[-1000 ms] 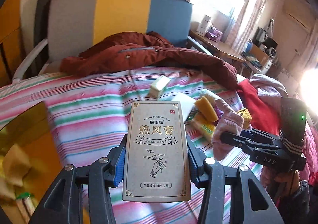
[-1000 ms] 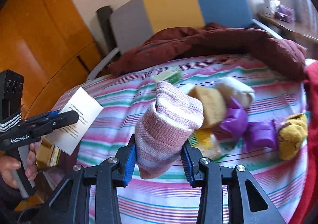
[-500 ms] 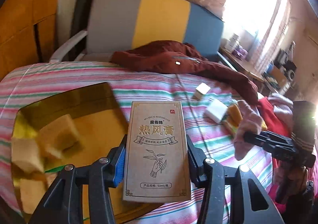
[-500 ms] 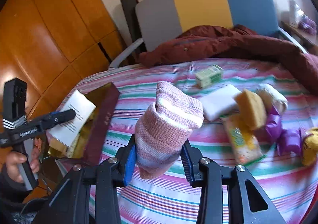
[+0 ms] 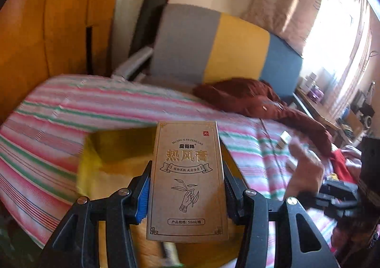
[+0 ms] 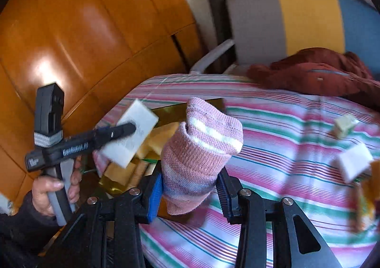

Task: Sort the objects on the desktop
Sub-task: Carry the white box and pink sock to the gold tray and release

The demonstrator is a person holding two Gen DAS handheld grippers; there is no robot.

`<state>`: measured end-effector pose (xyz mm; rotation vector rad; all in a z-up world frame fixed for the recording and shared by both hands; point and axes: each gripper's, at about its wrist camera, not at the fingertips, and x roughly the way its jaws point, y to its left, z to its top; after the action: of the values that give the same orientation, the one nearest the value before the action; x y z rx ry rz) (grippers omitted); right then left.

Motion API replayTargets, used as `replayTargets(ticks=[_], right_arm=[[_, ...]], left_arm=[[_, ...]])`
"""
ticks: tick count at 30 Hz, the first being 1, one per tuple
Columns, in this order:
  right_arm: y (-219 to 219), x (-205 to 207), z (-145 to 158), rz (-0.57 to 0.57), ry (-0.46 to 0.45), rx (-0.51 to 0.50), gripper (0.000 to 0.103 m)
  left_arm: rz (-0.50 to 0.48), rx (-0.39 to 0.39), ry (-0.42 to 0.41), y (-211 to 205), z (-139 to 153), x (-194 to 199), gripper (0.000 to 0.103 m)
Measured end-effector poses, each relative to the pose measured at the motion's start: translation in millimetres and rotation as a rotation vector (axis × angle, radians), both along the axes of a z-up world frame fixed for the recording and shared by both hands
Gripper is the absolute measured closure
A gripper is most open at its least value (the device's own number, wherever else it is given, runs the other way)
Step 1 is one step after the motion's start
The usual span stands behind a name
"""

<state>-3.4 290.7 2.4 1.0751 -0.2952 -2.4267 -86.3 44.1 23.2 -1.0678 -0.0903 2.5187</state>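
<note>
My left gripper is shut on a tan cardboard box with gold Chinese print, held upright above a gold-lined open box on the striped bed. In the right wrist view the left gripper holds that box's white side over the gold box, which holds several yellow sponges. My right gripper is shut on a pink striped sock, held just right of the gold box. The sock also shows blurred in the left wrist view.
A dark red jacket lies at the bed's far side before a grey, yellow and blue headboard. A small green box and a white block lie on the striped cover. An orange wooden cabinet stands left.
Both grippers have swung left with their loads. The gold box has come under the left gripper, and the sock has come close beside it. The loose items have slid to the right edge.
</note>
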Motion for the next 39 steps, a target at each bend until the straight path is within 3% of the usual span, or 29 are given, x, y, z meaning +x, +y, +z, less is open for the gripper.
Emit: replayTargets(ticks=[4, 10, 19, 23, 27, 29, 30, 39], right_arm=[[-32, -12, -9, 0.045, -0.028, -0.009, 0.06], [-59, -32, -20, 0.051, -0.065, -0.013, 0.059], [-90, -52, -27, 0.04, -0.099, -0.04, 0.058], [-103, -58, -30, 0.041, -0.115, -0.049, 0.057], [-111, -60, -32, 0.035, -0.126, -0.071, 0.051], [-113, -60, -32, 0.031, -0.13, -0.086, 0.035], [-113, -60, -31, 0.031, -0.127, -0.089, 0.032], [-113, -40, -34, 0.028, -0.116, -0.044, 0.025]], left_arm=[[0.055, -0.06, 0.051, -25, 7, -19, 0.052], [0.12, -0.092, 0.024, -52, -5, -49, 0.052], [0.14, -0.088, -0.039, -65, -28, -77, 0.051], [0.142, -0.046, -0.071, -70, -33, -81, 0.048], [0.153, -0.008, -0.087, -73, -34, -78, 0.046], [0.168, -0.001, -0.08, -77, -32, -73, 0.046], [0.172, 0.008, -0.071, -79, -29, -69, 0.046], [0.162, -0.029, 0.044, -67, -7, -17, 0.046]])
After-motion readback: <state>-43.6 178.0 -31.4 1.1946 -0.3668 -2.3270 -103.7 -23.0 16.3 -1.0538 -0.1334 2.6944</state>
